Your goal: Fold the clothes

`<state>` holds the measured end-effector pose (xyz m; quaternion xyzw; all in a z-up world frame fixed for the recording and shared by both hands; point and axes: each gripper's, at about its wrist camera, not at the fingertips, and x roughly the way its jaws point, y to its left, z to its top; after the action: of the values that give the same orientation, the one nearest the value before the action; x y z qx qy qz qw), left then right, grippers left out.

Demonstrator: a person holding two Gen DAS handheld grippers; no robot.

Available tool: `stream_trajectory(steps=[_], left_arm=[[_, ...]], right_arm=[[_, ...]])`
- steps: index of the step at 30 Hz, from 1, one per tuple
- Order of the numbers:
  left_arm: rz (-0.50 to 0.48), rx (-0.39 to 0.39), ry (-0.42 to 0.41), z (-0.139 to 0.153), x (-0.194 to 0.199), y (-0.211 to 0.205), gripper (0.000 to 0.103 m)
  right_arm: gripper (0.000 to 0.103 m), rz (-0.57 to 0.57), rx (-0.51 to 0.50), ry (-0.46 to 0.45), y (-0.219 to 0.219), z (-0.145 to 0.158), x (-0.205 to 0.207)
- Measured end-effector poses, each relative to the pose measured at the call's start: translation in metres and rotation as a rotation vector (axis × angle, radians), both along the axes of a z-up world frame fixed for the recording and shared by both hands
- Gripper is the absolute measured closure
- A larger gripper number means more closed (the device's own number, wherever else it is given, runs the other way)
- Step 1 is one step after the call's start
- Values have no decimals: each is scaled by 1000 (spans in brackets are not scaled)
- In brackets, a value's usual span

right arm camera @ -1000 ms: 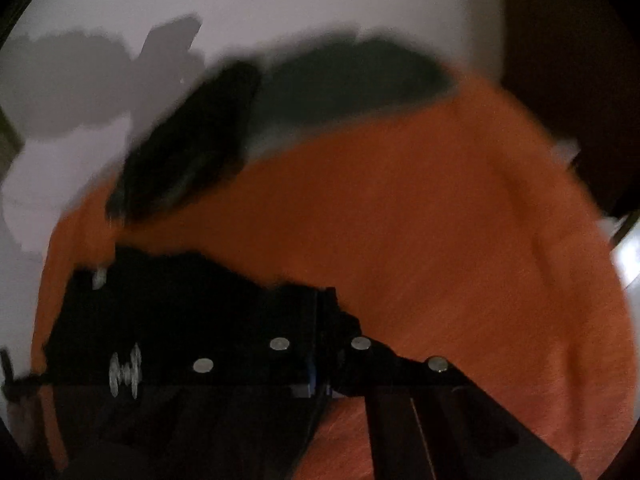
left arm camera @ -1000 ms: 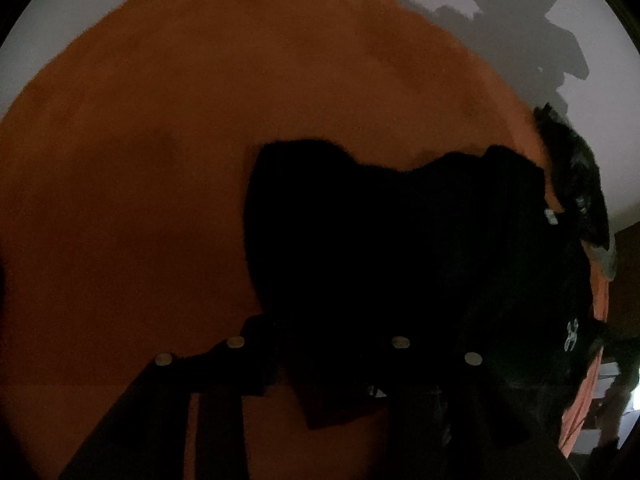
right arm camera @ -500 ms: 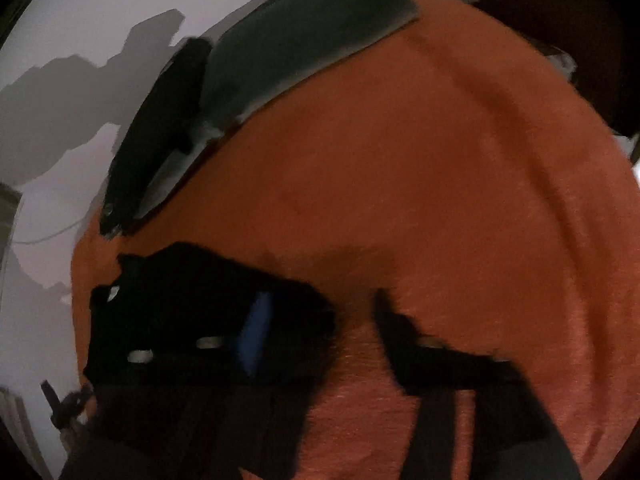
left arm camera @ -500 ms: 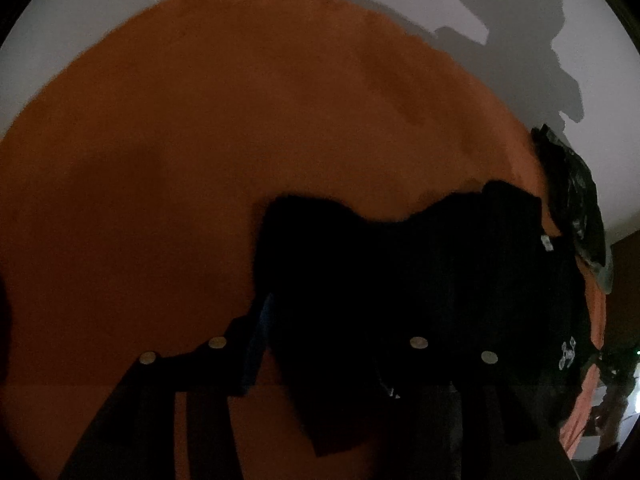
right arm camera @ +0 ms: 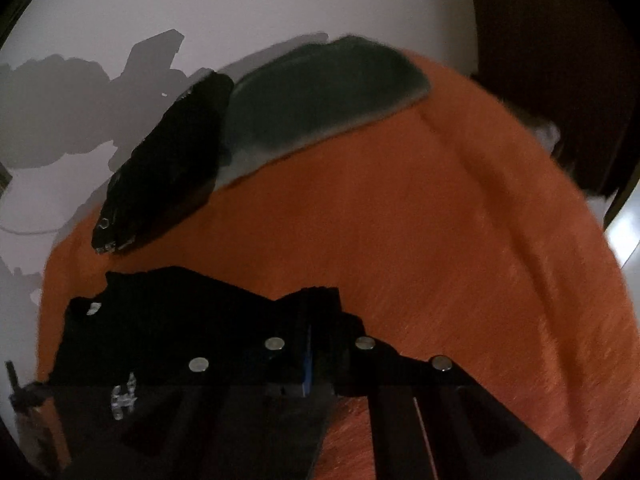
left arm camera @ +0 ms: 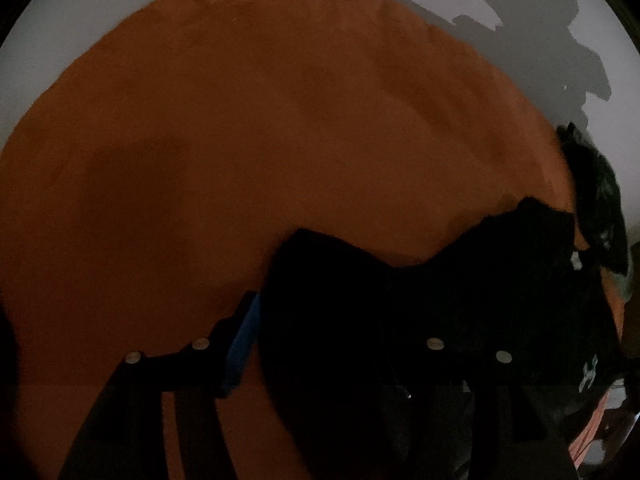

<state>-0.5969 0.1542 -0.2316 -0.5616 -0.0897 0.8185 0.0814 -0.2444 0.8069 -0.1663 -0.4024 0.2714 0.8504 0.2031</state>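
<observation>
Your right hand-held gripper (right arm camera: 316,344) has just snapped closed on the near edge of the black garment (right arm camera: 180,320), pinching cloth so that edge can be lifted and carried over in a fold. Your left hand-held gripper (left arm camera: 320,344) stands about half open with the same black garment (left arm camera: 420,300) between its fingers; whether the pads press on it, you cannot tell. The garment lies flat on the orange blanket (right arm camera: 440,240), long axis running from one gripper to the other, near a folded black piece (right arm camera: 168,168) and a grey piece (right arm camera: 320,92).
</observation>
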Motion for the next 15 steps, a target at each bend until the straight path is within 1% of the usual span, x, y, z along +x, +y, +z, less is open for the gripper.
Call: stream_trajectory(steps=[1,2,5,7,9,11,14,15], left_arm=[[-11,1,17,2,-2,5,92],[-24,0,32,4,-4,11,100],[5,-26,128,25,-3,16,100],[50,-11,178,44,-6,7,100],[86,-40,122,39,-10,2,100],[93,-90,41,25,-9,0,100],[94,-81,-52,-3,-1,3,98],[93,-43,-71,-10,3,3,97]], right_arm=[[98,2,21,-1,-1,2,-1],[98,4,21,-12,0,-1,-5],[98,2,-3,-18,8,-5,-11],[98,3,-11,-16,7,-7,-15],[98,10,-12,-38,5,-14,-14],[98,16,-20,-60,4,-21,-9],[98,7,-30,-85,3,-31,-2],[98,5,-37,-91,3,-34,-2]])
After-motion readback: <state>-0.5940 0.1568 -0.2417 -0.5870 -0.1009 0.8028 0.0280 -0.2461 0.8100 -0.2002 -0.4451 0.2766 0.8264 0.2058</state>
